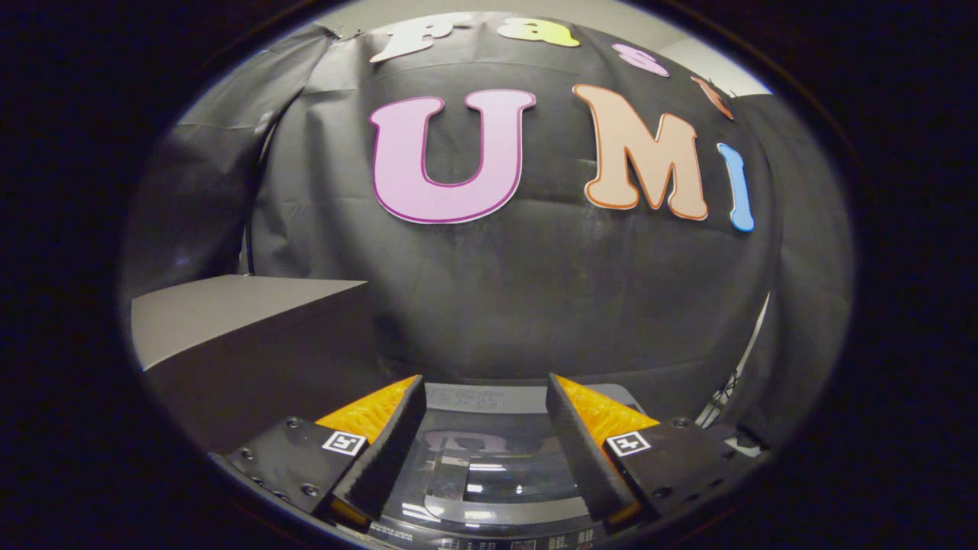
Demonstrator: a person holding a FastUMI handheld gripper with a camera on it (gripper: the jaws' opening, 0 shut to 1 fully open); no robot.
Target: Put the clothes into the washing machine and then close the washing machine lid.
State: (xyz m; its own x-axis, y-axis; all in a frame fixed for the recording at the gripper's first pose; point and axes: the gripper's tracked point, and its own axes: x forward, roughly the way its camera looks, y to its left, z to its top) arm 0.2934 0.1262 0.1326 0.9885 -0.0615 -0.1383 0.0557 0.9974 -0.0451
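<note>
My fingers cut off both sides of the washer [489, 466] below me, so I see just a strip of its top between them. The lid [489, 477] there is glossy, dark glass, lying flat and closed; glare and reflections on it stop me telling what is in the drum. No clothes are in my sight. The near control strip is cropped and too small to make out. My gripper [485, 397] stands wide apart, released, holding nothing, with free air between the fingertips. Beyond the washer's back edge hangs the black cloth wall [535, 290], close behind. To my left a grey box [229, 321] stands just beside the washer.
</note>
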